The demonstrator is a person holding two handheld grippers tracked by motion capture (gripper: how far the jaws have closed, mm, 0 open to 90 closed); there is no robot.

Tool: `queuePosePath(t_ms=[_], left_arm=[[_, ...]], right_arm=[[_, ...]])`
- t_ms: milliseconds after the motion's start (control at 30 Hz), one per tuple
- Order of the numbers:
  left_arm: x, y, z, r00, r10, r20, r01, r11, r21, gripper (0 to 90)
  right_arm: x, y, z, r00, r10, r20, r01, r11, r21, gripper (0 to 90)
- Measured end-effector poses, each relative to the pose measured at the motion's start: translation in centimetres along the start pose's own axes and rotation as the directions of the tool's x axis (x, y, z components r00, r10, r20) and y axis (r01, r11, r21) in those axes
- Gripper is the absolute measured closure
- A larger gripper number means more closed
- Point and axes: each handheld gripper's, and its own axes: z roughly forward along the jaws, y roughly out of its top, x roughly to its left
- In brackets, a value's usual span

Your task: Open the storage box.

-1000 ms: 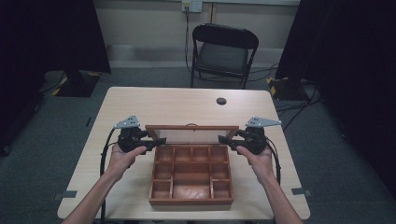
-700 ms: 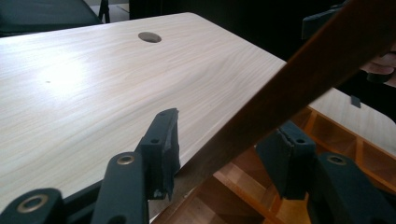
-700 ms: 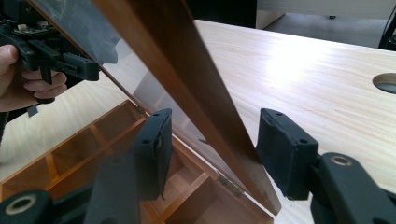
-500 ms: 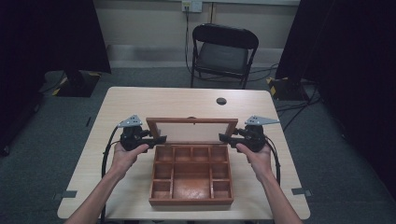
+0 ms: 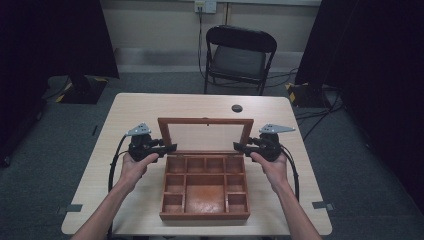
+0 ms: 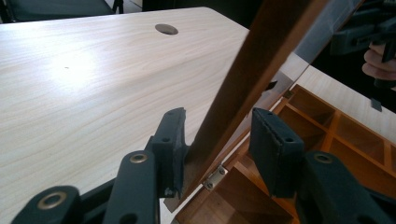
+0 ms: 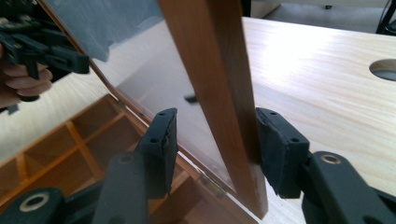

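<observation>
A brown wooden box (image 5: 205, 192) with several empty compartments sits at the table's near middle. Its glass-paned lid (image 5: 205, 121) stands raised on its rear hinges, leaning slightly back. My left gripper (image 5: 172, 148) straddles the lid's left frame rail (image 6: 252, 70), jaws open; the rail touches one pad (image 6: 177, 144) and a gap separates it from the other. My right gripper (image 5: 238, 146) straddles the right frame rail (image 7: 210, 60) the same way, open, with the rail against one pad (image 7: 275, 149). The box compartments (image 7: 70, 140) lie below.
The light wooden table (image 5: 145, 112) has a round cable hole (image 5: 237, 108) behind the lid. A black folding chair (image 5: 240, 55) stands beyond the far edge. Cables trail on the floor to the right (image 5: 310, 95).
The lid has swung up from a low tilt to nearly upright, showing more of its glass. Both grippers have stayed at its sides, shifting slightly back with it.
</observation>
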Motion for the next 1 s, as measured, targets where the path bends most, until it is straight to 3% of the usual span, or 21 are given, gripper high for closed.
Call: queuePosePath(t_ms=[333,633,1000], left_arm=[[0.6,0.6,0.5,1.0000,0.001,-0.004,-0.001,0.9996,0.029,58.4],[1.4,0.6,1.1,0.9992,-0.040,-0.007,0.040,0.9991,0.012,60.9],[2.0,0.5,1.6,0.9976,-0.068,-0.013,0.068,0.9977,0.000,63.3]], right_arm=[[-0.5,-0.1,0.3,0.9996,-0.002,0.026,0.002,1.000,-0.012,57.2],[-1.2,-0.2,1.0,0.9985,0.014,0.052,-0.012,0.999,-0.031,59.6],[-1.7,-0.8,1.7,0.9977,0.024,0.064,-0.024,1.000,0.002,55.7]])
